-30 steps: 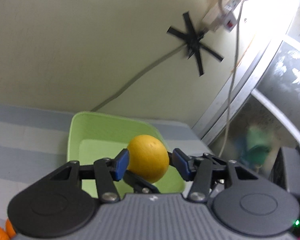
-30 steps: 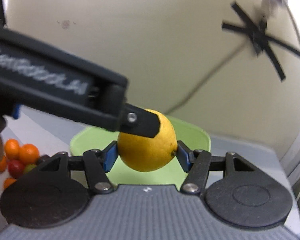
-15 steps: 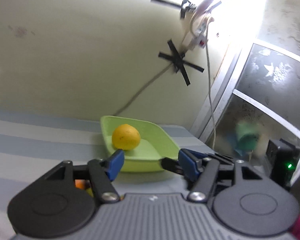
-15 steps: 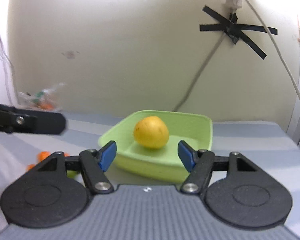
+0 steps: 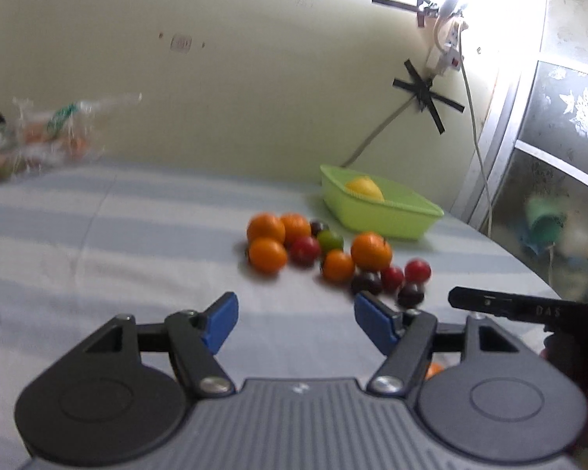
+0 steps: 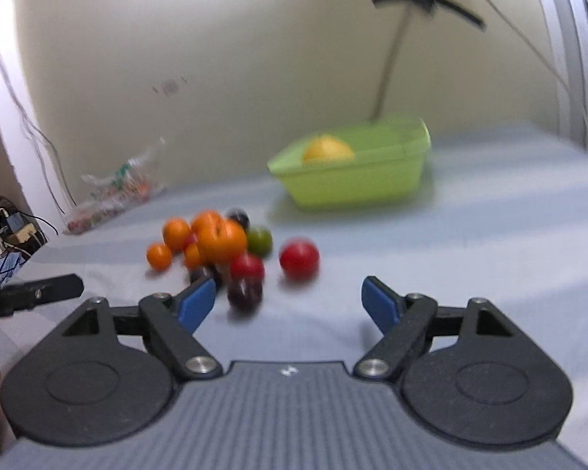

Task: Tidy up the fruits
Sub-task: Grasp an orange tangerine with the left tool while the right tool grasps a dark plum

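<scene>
The round yellow citrus fruit point(image 5: 365, 188), clamped between both grippers a second ago, now lies in the light-green plastic tray point(image 5: 388, 217) far beyond the fingers. Left gripper point(image 5: 295, 323) and right gripper point(image 6: 289, 299) are empty, jaws opening. Loose oranges and small tomatoes point(image 6: 223, 248) ahead of the fingertips remain unsorted.

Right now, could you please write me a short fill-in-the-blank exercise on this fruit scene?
1. The yellow fruit lies inside the ___ tray.
2. Between the left gripper's opening jaws there is ___.
3. The single green fruit sits in the pile on the striped ___.
4. The right gripper's pads are ___ in colour.

Missing: green; nothing; cloth; blue
</scene>
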A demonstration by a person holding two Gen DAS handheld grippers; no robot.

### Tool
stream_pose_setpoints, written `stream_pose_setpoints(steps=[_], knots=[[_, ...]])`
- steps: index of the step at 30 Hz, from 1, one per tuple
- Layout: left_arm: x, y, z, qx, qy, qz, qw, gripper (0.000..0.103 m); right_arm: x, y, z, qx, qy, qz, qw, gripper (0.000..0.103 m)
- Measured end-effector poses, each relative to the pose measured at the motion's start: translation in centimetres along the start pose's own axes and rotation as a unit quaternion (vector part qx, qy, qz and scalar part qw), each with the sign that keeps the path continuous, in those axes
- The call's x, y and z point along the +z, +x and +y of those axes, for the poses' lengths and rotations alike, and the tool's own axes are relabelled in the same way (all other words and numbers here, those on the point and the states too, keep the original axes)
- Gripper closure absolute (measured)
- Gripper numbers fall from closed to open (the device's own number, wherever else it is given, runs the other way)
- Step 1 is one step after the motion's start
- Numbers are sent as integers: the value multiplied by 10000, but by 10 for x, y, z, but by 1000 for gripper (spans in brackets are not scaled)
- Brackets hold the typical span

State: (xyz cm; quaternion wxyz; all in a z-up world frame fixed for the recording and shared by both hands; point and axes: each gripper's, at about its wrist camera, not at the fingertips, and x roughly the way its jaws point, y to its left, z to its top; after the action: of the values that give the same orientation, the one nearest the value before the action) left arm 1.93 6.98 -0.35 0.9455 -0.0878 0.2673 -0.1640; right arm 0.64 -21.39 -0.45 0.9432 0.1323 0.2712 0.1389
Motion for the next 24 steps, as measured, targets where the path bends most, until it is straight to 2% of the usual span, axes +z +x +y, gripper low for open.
stream_pose_setpoints(steps=[1,6,8,10,11,18,22,24], knots=[[-4,0,-1,-26,-1,50,10000,37,-6,0,0,-15,113,97,9999,22],[-18,-1,-15,-288,123,217,9993,37,-9,-6,3,-89,90,0,9999,53],[-21,-2,-22,-436,221,242,9985,37,-12,-5,3,-111,64,15,9999,61],[-23,-4,-31,-538,319,258,9977,37,-14,-5,4,-122,40,43,9999,62],[-24,-4,-35,-589,362,277,9972,37,-15,-4,3,-119,12,32,9999,67],[-35,-1,-63,-897,877,478,9909,36,-15,0,13,26,-332,64,9994,67],[-40,10,-75,-824,1091,658,9884,38,-9,7,22,181,-755,142,9969,66],[-39,16,-79,-732,1171,728,9877,44,-5,13,28,192,-992,140,9948,66]])
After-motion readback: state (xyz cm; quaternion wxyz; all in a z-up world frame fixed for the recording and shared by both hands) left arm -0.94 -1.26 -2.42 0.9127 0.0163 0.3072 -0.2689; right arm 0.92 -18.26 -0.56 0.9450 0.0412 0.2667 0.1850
